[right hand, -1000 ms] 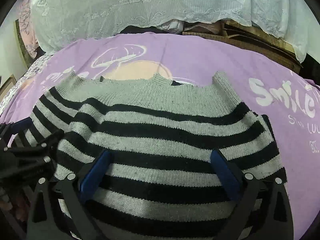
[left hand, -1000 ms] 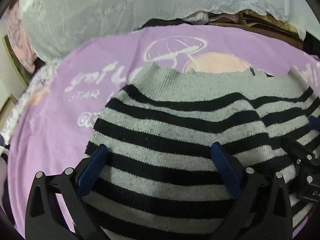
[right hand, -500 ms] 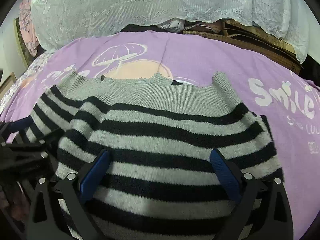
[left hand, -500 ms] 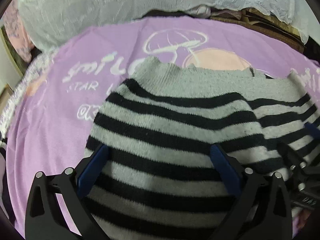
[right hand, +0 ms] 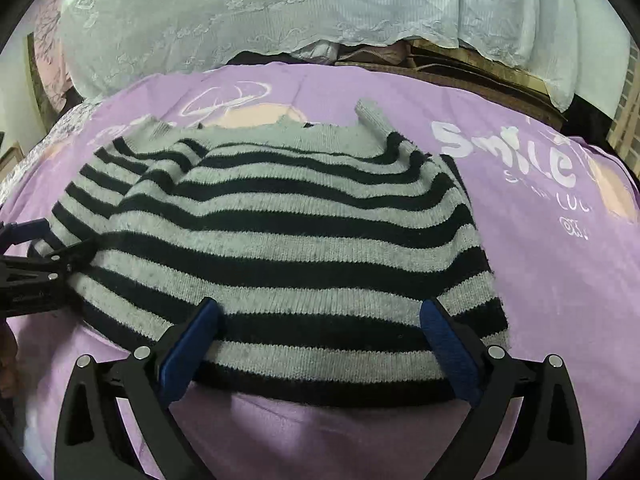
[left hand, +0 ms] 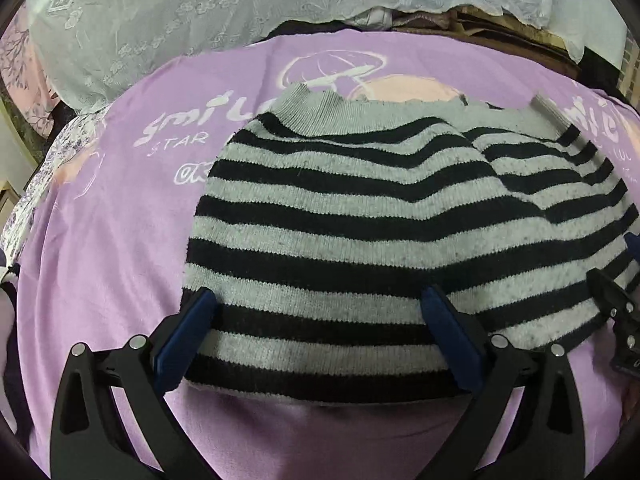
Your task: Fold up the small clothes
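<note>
1. The purple printed sheet (left hand: 120, 280) is being used as the folding surface
2. The striped sweater (left hand: 340, 220) is lying on it, apparently doubled over; further folds are judged outstanding
3. The left gripper (left hand: 320, 328) and right gripper (right hand: 320, 328) are being held with jaws wide apart over the near edge, nothing clamped

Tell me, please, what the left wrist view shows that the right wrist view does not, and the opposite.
Only the left wrist view shows the white words "smil" and "STAR" left of the sweater, and the right gripper at its right edge. Only the right wrist view shows the large word "Smile" to the right and the left gripper at its left edge. Both show the striped sweater on the purple sheet, each camera's own open blue pads, and the white lace cloth behind.
</note>
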Available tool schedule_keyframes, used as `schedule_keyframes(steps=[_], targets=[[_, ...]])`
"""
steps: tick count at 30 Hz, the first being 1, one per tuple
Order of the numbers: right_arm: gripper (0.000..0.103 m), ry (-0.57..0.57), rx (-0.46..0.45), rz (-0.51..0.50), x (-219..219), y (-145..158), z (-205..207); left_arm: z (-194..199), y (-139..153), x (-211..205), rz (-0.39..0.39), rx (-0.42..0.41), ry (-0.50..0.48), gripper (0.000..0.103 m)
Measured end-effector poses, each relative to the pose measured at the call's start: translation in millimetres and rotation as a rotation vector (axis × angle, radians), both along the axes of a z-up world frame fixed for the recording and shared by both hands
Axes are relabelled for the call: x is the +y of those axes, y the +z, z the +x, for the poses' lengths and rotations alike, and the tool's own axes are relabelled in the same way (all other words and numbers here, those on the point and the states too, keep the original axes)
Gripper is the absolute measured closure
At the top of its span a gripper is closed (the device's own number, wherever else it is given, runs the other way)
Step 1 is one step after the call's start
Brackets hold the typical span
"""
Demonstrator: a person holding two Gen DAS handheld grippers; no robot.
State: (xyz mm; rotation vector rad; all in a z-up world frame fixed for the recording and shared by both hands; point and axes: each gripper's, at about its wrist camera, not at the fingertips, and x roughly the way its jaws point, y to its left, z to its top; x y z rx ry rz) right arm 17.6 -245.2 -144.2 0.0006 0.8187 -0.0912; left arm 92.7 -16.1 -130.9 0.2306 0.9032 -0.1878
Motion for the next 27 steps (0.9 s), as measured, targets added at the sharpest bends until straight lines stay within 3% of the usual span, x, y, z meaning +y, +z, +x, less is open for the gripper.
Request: schedule_keyframes(steps=[6, 12, 17, 21, 27], targets=[[0.003, -0.004, -0.011, -0.010, -1, 0, 0, 2, 2, 4, -0.019, 0.014, -0.016, 0.004], [0.003, -0.019, -0.029, -0.016, 0, 1, -4, 3, 16, 13, -0.063, 0.100, 0.028, 0.004], [0.003, 0.008, -0.043, 0.100, -13, 1, -6, -3, 36, 10, -0.113, 0.110, 0.122, 0.004], [0.003, 0.028, -0.068, 0.186, -22, 2, -9, -4, 47, -13, -0.050, 0.090, 0.123, 0.004], [0.003, 0.054, -0.118, 0.329, -39, 4, -15, -3, 55, -49, -0.022, 0.090, 0.118, 0.004]])
